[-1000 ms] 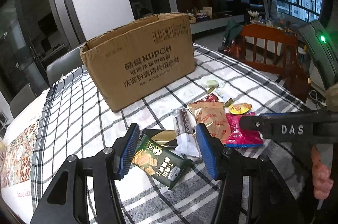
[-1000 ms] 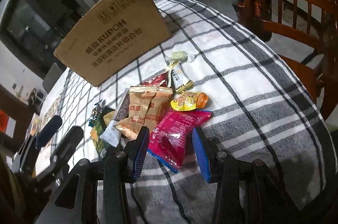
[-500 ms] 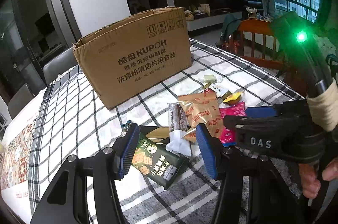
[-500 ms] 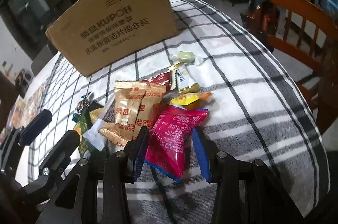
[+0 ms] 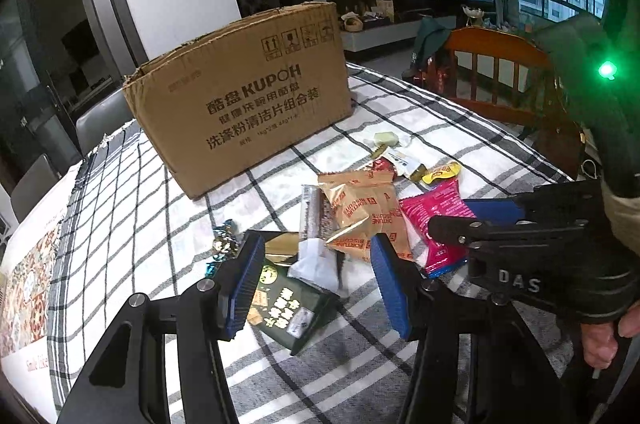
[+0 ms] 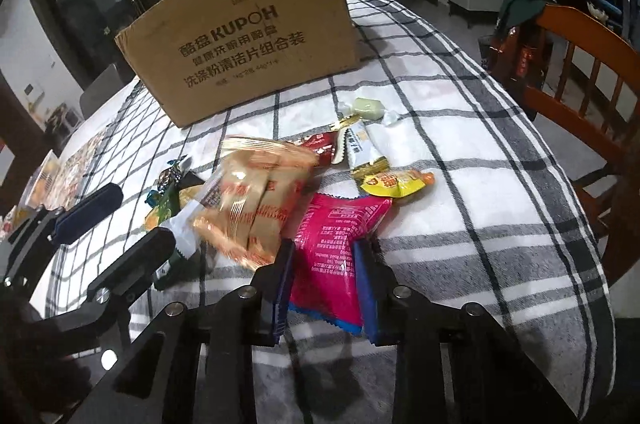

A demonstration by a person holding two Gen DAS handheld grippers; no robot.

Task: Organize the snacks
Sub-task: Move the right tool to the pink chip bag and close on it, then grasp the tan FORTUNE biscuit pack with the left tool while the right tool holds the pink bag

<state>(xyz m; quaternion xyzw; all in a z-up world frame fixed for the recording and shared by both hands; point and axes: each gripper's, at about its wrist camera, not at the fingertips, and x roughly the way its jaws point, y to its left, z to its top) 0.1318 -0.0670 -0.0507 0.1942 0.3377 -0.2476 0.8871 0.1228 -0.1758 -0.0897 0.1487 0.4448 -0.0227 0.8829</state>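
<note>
Loose snacks lie on the checked tablecloth (image 6: pixel 472 127) in front of a cardboard box (image 6: pixel 248 35). My right gripper (image 6: pixel 324 272) has the pink snack packet (image 6: pixel 340 228) between its blue pads, and its jaws are closing on it. In the left wrist view the same gripper (image 5: pixel 460 220) reaches in from the right over the pink packet (image 5: pixel 436 212). My left gripper (image 5: pixel 316 288) stands open above a dark green packet (image 5: pixel 288 304) without touching it. Tan biscuit packets (image 6: pixel 256 207) lie just left of the pink one.
A yellow sachet (image 6: pixel 394 181), a white bar (image 6: pixel 362 147) and a pale green candy (image 6: pixel 366 105) lie beyond the pink packet. A wooden chair (image 6: pixel 580 63) stands past the table's right edge. Small foil sweets (image 5: pixel 222 244) sit left of the green packet.
The right gripper's jaws have narrowed onto the pink packet, and its view has rolled closer to level. The left gripper has stayed open in place.
</note>
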